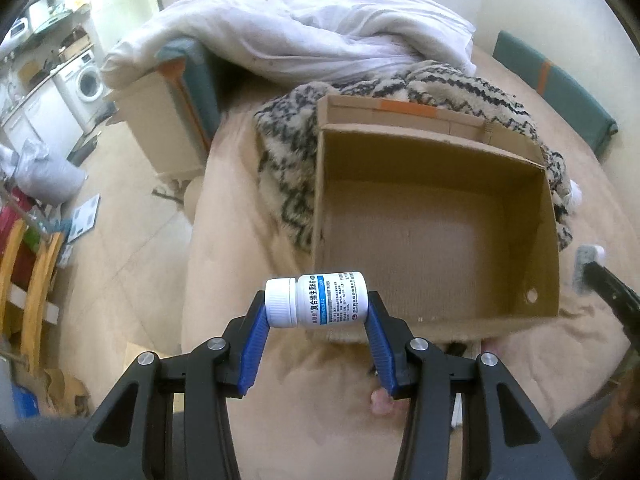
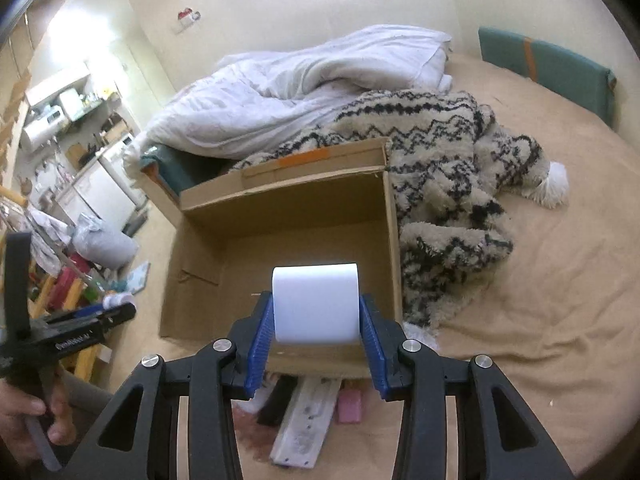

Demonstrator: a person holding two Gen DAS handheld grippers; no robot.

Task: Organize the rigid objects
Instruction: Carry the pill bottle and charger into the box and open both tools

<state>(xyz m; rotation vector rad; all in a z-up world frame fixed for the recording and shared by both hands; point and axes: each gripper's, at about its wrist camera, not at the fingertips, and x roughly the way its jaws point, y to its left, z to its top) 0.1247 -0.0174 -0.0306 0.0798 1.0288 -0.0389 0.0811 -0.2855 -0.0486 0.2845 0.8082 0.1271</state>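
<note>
Both tools are loaded, and we judge the sorting barely begun: the cardboard box on the bed shows a bare floor, with nothing placed inside yet. Our left tool is clamped partway closed on a white pill bottle, lying crosswise with its cap toward 9 o'clock, hanging just short of the box's near wall, which sits at 1 o'clock. Our right tool grips a plain white block by its two sides, held above the box's near edge. Left to do: both drops, and, at 6 o'clock below the right tool, a white strip and a pink item wait on the bed.
</note>
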